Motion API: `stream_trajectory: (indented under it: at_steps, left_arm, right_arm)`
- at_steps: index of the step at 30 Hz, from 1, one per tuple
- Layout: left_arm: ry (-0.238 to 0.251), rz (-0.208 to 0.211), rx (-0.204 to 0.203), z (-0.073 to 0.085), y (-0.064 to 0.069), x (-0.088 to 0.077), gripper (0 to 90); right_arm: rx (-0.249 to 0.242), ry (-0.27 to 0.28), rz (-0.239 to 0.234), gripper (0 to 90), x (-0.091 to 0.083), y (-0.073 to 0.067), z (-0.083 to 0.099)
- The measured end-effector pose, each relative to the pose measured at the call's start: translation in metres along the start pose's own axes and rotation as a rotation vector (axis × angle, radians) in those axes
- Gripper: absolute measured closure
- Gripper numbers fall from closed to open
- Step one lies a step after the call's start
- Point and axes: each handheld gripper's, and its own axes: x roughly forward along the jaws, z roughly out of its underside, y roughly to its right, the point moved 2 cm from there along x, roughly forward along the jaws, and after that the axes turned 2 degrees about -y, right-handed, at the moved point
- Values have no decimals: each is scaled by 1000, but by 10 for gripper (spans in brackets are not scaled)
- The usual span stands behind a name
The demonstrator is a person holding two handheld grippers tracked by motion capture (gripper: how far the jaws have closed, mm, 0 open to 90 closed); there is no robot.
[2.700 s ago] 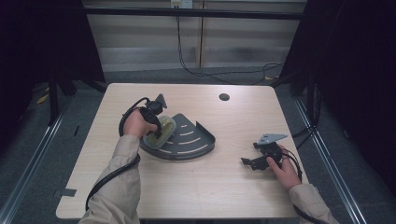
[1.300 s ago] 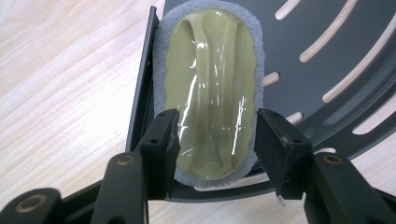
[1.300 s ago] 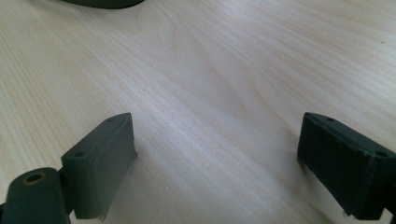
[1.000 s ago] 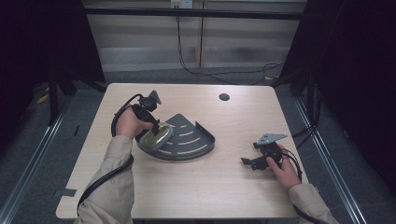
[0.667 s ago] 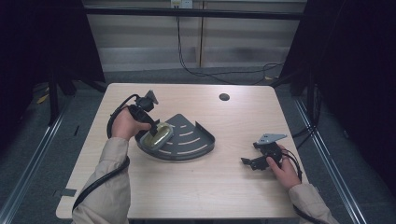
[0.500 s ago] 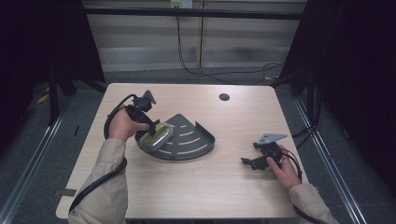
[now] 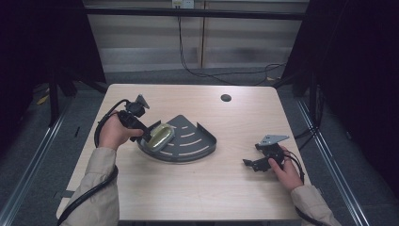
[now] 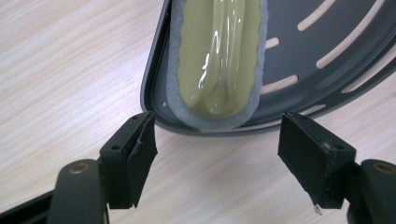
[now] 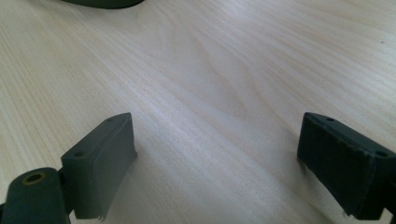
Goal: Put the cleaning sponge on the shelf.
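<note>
A dark grey quarter-round slotted tray (image 7: 188, 143) lies at the table's centre left. A yellow-green sponge with a grey edge, wrapped in clear film (image 7: 160, 135) (image 8: 219, 56), rests in the tray's left corner. My left gripper (image 7: 147, 136) (image 8: 217, 163) hovers just off that corner, open, its jaws wide apart with nothing between them; the sponge's end lies just beyond them. My right gripper (image 7: 251, 165) (image 9: 217, 168) rests low over bare wood at the right, open and empty. The tray's rim (image 9: 100, 3) peeks in at the top of the right gripper view.
The light wooden table (image 7: 202, 193) has a small dark round hole (image 7: 226, 98) near its back edge. Black cables trail from both grippers and hang over the table's left side. Dark floor and metal rails surround the table.
The left gripper let go of the sponge, leaving it in the tray's left corner, and drew back to the left with its jaws open. The right hand stayed still.
</note>
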Motion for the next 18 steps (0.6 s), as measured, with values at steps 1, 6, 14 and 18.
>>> stream_trajectory:
  at_steps: [1, 6, 14, 18]
  left_arm:
    - [7, 0, -2, 2, 0, 1, 268]
    - [-3, 3, -3, 14, -2, 4, 250]
    - [18, 15, -15, 33, -5, 11, 237]
    - [25, 13, -19, 42, -6, 15, 235]
  right_arm:
    - [0, 0, 0, 109, 0, 0, 0]
    - [-3, -1, 0, 108, 0, 0, 0]
    - [-2, -1, 0, 108, 0, 0, 0]
    - [-2, -1, 0, 108, 0, 0, 0]
